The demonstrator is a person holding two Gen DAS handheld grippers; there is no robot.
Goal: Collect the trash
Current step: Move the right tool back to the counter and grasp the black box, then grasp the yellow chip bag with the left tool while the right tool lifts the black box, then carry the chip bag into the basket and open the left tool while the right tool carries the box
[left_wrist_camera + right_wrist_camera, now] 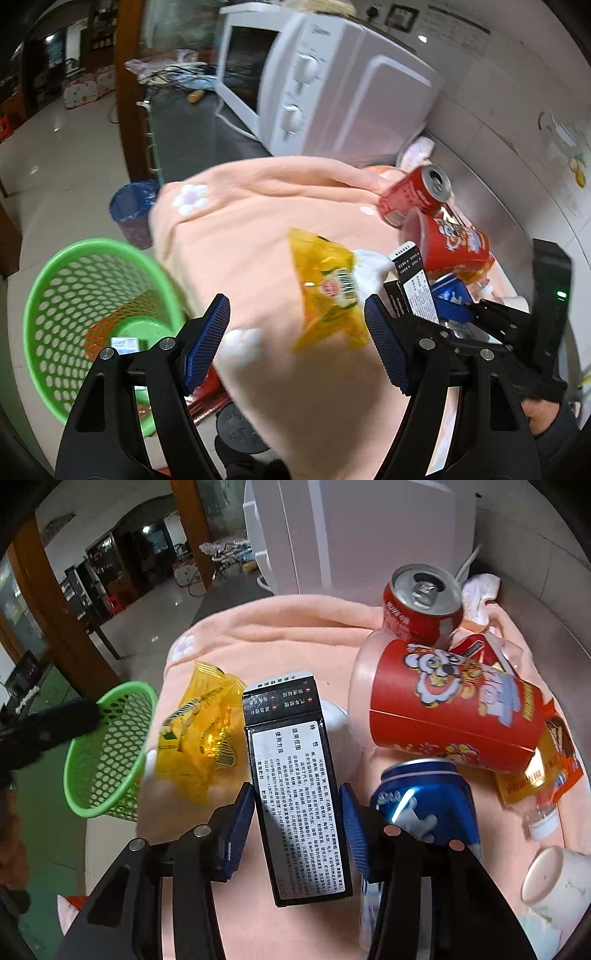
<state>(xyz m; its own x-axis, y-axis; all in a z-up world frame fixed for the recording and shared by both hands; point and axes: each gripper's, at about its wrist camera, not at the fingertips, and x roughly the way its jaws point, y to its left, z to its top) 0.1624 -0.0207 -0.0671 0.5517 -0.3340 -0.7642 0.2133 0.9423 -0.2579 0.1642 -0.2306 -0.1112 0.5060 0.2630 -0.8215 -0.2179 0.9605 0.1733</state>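
Observation:
Trash lies on a peach cloth (258,206) (280,650): a yellow wrapper (328,291) (195,731), a black box (413,280) (295,782), a red can (413,195) (417,605), a red paper cup (454,240) (454,709) and a blue can (428,801). My left gripper (295,339) is open above the cloth, the yellow wrapper just ahead between its fingers. My right gripper (297,823) has both pads against the sides of the black box. A green basket (92,314) (110,749) stands left of the cloth.
A white microwave (317,81) stands behind the cloth against the tiled wall. A blue bin (133,210) sits on the floor beyond the green basket. An orange snack packet (543,768), a small clear bottle (539,819) and a white cup (557,882) lie at the right.

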